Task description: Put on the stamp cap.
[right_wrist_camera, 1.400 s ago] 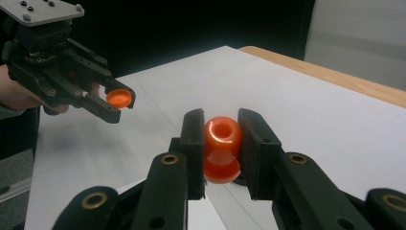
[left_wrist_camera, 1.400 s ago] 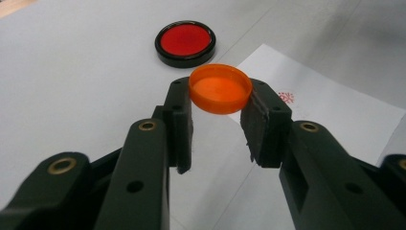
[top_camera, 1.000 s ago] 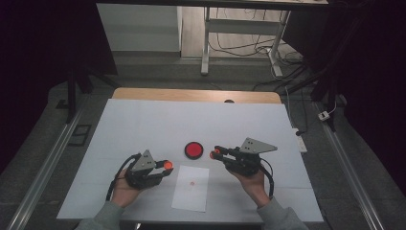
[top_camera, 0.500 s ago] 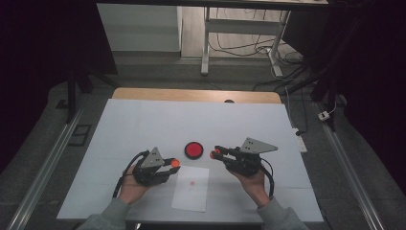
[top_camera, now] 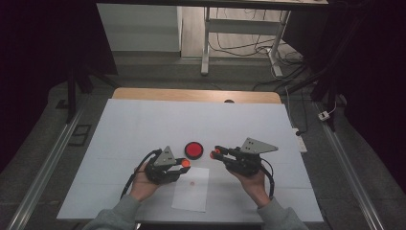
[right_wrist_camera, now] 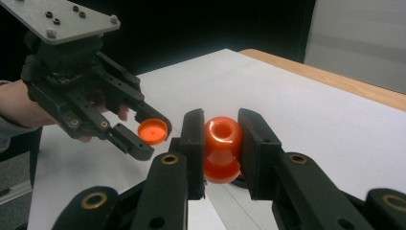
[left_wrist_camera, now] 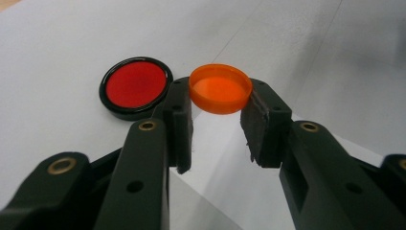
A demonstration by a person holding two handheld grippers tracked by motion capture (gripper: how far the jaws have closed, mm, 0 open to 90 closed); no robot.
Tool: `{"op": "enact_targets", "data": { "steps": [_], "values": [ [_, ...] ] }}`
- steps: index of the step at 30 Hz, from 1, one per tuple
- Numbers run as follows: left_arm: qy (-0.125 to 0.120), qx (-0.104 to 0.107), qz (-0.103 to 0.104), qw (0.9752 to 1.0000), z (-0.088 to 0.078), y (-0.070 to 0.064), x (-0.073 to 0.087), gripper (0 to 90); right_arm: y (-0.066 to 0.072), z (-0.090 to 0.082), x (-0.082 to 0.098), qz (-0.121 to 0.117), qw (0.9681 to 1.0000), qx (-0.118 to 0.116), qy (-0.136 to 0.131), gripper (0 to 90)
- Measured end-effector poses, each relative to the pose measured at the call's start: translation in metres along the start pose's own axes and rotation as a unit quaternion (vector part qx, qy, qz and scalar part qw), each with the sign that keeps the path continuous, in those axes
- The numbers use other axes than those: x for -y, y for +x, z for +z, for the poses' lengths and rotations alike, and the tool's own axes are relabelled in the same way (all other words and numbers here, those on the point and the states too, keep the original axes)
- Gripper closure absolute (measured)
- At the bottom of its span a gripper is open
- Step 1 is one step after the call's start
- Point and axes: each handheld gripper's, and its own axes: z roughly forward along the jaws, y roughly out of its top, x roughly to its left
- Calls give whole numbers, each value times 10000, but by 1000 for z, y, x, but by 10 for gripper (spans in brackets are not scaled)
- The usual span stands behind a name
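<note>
While clamped on the orange cap (left_wrist_camera: pixel 220 88) at frame centre, left gripper (top_camera: pixel 184 163) faces right gripper (right_wrist_camera: pixel 222 143), clenched on the orange stamp (right_wrist_camera: pixel 221 148), likely for recapping; red pad (left_wrist_camera: pixel 136 86) upper left.

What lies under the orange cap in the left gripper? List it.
In the left gripper view, the orange cap is clamped in the left gripper above the white paper sheet on the white table. The red disc sits beside it. The cap covers the surface directly beneath it.
</note>
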Motion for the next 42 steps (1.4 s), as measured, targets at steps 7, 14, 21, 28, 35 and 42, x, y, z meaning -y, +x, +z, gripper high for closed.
{"op": "enact_targets", "data": {
  "steps": [7,14,21,28,35,42],
  "values": [
    [36,73,51,10000,10,-3,-6,645,0,-1,-1,-17,10000,-5,-17,719],
    [72,133,111,9998,19,-7,-11,645,1,0,0,-19,10000,-20,-11,719],
    [85,179,157,9997,26,-10,-15,645,1,0,-1,-43,10000,-42,-19,719],
    [118,238,184,9995,32,-12,-18,645,2,0,-1,-24,10000,-57,-17,718],
    [128,284,206,9993,37,-14,-21,645,3,0,-1,-33,10000,-80,-38,718],
    [131,314,208,9992,42,-16,-23,644,4,1,-1,-42,9999,-112,-19,718]
  ]
}}
